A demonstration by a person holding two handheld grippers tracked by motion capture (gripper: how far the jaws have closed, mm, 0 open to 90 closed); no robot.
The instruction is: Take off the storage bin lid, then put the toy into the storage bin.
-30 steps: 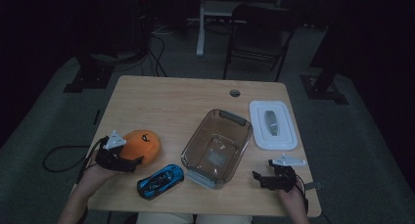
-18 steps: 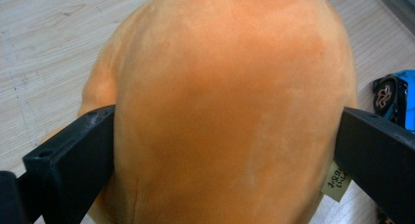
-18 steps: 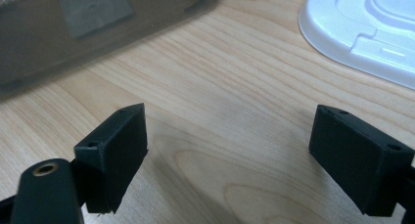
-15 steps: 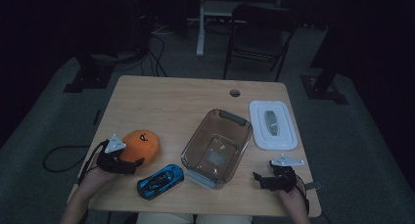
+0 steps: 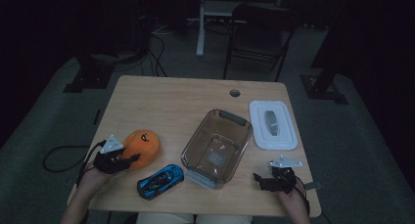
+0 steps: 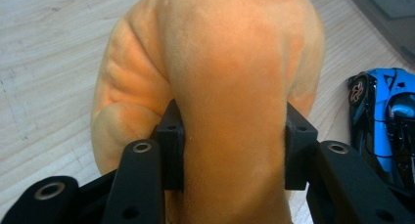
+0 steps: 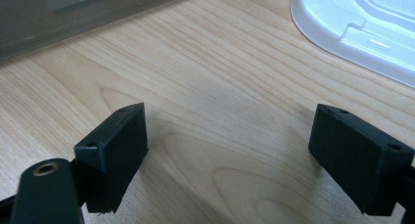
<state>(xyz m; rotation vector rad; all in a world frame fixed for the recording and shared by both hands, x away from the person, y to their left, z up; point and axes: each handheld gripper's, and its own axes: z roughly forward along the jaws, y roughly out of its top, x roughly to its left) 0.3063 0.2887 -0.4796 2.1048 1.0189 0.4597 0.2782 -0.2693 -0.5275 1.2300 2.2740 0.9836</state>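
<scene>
Already your left claw is clamped on the orange plush toy; in the left gripper view its pads pinch a fold of the soft body, which bulges away from the jaws. The toy sits at the near-left of the counter, just beside the blue toy car on its right; the clear plastic bin lies farther right, so any carry would run rightward across the car. Your left hand comes in low from the near edge. Your right claw rests spread wide and empty over bare wood, near the white lid and the bin's near corner.
</scene>
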